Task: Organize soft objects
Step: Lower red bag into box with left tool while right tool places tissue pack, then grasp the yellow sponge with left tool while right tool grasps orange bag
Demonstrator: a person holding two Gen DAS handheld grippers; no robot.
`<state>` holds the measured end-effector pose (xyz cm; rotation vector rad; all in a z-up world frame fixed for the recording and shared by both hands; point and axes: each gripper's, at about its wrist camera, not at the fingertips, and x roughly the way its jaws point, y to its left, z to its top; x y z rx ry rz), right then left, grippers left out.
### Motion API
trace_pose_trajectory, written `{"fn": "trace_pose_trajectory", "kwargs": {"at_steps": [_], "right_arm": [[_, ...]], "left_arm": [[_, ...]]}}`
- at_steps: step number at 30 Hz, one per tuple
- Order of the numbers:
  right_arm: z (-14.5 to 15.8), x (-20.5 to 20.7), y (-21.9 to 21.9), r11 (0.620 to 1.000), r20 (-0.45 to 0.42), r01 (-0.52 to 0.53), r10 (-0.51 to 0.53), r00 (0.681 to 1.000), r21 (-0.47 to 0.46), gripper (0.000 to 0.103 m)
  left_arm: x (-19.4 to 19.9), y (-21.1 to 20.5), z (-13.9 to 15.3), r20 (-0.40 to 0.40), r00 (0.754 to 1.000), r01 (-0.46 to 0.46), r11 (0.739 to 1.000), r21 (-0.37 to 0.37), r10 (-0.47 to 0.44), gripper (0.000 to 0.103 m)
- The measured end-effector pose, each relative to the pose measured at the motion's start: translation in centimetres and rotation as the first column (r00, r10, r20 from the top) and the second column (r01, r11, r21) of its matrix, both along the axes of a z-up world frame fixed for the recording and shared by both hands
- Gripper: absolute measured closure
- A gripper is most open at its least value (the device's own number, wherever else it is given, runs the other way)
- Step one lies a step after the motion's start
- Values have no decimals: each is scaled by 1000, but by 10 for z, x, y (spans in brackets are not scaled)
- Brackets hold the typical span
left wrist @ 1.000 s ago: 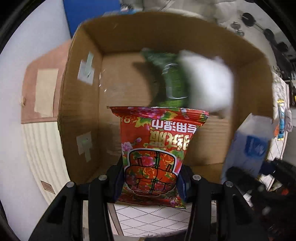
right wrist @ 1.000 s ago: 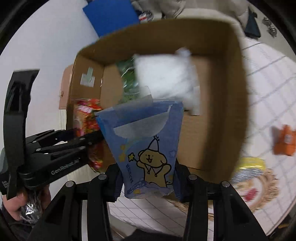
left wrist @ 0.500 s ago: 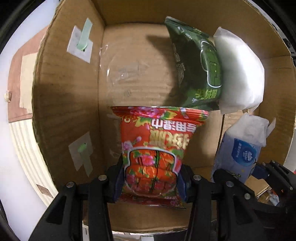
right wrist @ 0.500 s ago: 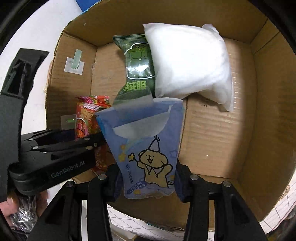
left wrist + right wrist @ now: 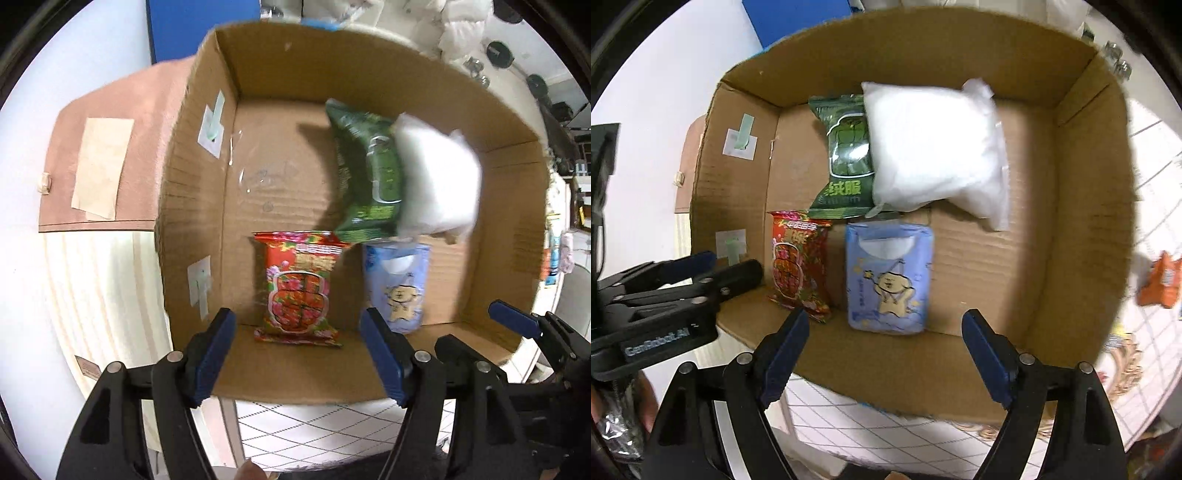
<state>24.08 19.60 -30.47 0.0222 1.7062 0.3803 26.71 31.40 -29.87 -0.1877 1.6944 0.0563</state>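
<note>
A cardboard box (image 5: 192,206) (image 5: 1082,229) holds a red flowered packet (image 5: 299,288) (image 5: 798,266), a blue tissue pack with a cartoon bear (image 5: 399,284) (image 5: 890,280), a green packet (image 5: 365,184) (image 5: 846,155) and a white soft bag (image 5: 436,184) (image 5: 934,151). My left gripper (image 5: 299,354) is open and empty above the box's near wall, just short of the red packet. My right gripper (image 5: 886,354) is open and empty, just short of the blue pack. Each gripper also shows at the edge of the other's view.
The box stands on a white tablecloth with a grid pattern (image 5: 1145,332). An orange packet (image 5: 1160,280) lies on the cloth to the right of the box. A pink board (image 5: 107,155) and a blue panel (image 5: 199,26) lie beyond the box's left side.
Both grippers have opened and let go: the red packet and the blue tissue pack now lie on the box floor. Both grippers have drawn back toward the near wall.
</note>
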Motion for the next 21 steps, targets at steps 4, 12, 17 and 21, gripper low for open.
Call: {"fn": "trace_pose_trajectory", "kwargs": {"at_steps": [4, 12, 17, 21], "right_arm": [[21, -5, -18, 998, 85, -26, 30, 996, -51, 5], [65, -23, -72, 994, 246, -26, 51, 968, -104, 0], [97, -47, -89, 996, 328, -1, 32, 944, -95, 0], [124, -66, -101, 997, 381, 12, 17, 924, -74, 0]], "left_arm": [[-29, -17, 35, 101, 995, -7, 999, 39, 3, 18], [-72, -37, 91, 294, 956, -48, 994, 95, 18, 4], [-100, -45, 126, 391, 920, -78, 986, 144, 16, 4], [-119, -56, 147, 435, 900, -88, 984, 153, 13, 4]]}}
